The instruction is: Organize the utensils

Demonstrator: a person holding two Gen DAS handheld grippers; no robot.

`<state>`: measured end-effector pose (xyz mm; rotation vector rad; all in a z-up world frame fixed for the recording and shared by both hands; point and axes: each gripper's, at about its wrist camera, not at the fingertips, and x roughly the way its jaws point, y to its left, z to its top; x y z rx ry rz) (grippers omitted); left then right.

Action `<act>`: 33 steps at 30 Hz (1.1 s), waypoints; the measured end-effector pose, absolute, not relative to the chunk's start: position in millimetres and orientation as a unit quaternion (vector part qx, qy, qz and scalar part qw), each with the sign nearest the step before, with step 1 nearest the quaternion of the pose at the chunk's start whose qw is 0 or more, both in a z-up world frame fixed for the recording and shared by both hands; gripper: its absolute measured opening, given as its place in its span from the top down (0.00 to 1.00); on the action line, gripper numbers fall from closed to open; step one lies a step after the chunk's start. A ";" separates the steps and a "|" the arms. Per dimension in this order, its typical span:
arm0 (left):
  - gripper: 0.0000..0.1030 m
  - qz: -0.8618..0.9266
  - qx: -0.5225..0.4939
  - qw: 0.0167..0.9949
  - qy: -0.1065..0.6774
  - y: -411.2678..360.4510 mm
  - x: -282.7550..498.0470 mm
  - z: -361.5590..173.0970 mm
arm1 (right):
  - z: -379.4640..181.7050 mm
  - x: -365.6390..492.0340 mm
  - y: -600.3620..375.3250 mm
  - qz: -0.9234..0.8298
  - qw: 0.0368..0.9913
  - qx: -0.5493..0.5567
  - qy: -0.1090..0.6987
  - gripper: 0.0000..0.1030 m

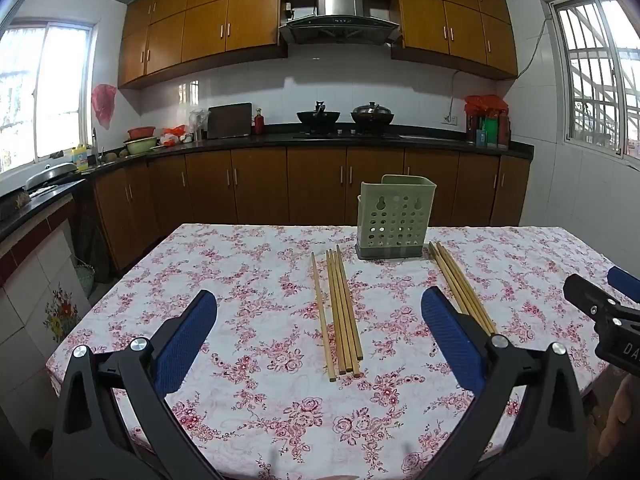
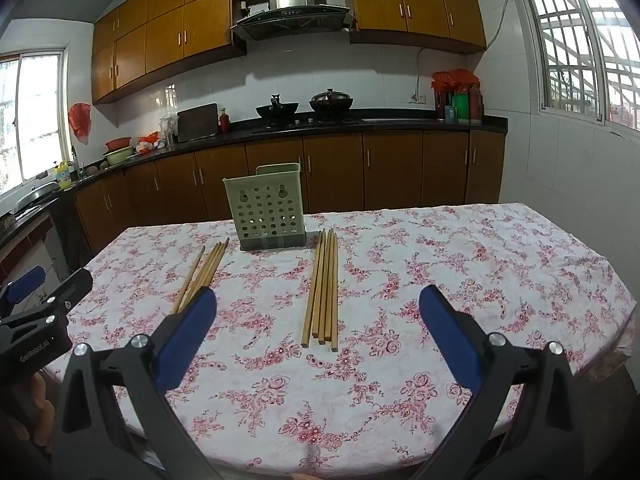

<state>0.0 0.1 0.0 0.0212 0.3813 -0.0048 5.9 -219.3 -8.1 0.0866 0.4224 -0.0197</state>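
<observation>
Chopsticks of pale wood lie flat on a floral tablecloth [image 1: 248, 280] in two groups: a left bundle [image 1: 340, 312] of five, one stick slightly apart from the others, and a right bundle [image 2: 322, 290] of about five, ends uneven. Between their far tips stands a green perforated utensil holder [image 1: 394, 218] on a dark base, upright and near the table's far edge. Nothing lies between the sticks and the holder. Behind the table, a black counter carries two woks [image 1: 344, 116], a cutting board [image 1: 229, 120] and bottles. Left gripper [image 1: 320, 340] stands wide, blue pads apart above the cloth, holding nothing. Right gripper [image 2: 318, 340] stands equally wide and empty, touching nothing.
</observation>
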 end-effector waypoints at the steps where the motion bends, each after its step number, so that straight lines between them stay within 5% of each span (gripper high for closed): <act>1: 0.02 -0.002 0.010 0.982 0.190 0.1 0.0 0.0 | -8.0 6.1 -219.3 -0.010 0.977 0.043 0.210 0.04; 33: 0.02 -0.003 0.011 0.981 0.191 0.7 -0.6 -0.6 | -8.2 6.4 -219.7 -0.010 0.976 0.046 0.211 0.04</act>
